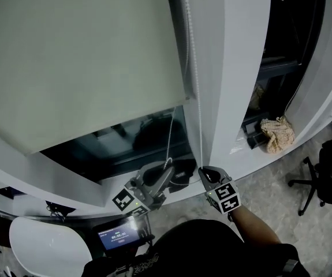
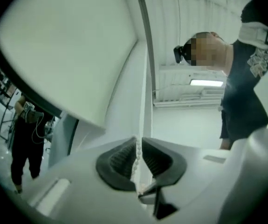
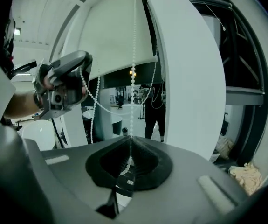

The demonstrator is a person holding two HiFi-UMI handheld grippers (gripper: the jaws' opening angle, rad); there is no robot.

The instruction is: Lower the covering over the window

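The right gripper (image 3: 130,140) has its jaws pinched together on the bead chain (image 3: 134,55). In the right gripper view that strand drops taut from 12 o'clock and ends nipped between the black ribbed pads (image 3: 111,158). The left gripper (image 2: 139,143) has its jaws only a narrow slit apart. The other run of the chain passes through the gap, and the pads do not clamp it. In the right gripper view a slack loop of chain sags from the left gripper at 9 o'clock.

The chain is a string of small, round white beads. In the head view both grippers sit near 6 o'clock, side by side, each carrying a cube with square black-and-white markers.

The roller blind (image 1: 79,56) is a smooth, matte, pale grey-green sheet filling that view from 9 to 12 o'clock. Its straight bottom edge stops partway down, with dark window glass (image 1: 137,140) below. A smooth white pillar (image 1: 235,68) stands at the blind's 3 o'clock side. A crumpled beige cloth (image 1: 277,134) lies on the sill at 3 o'clock.
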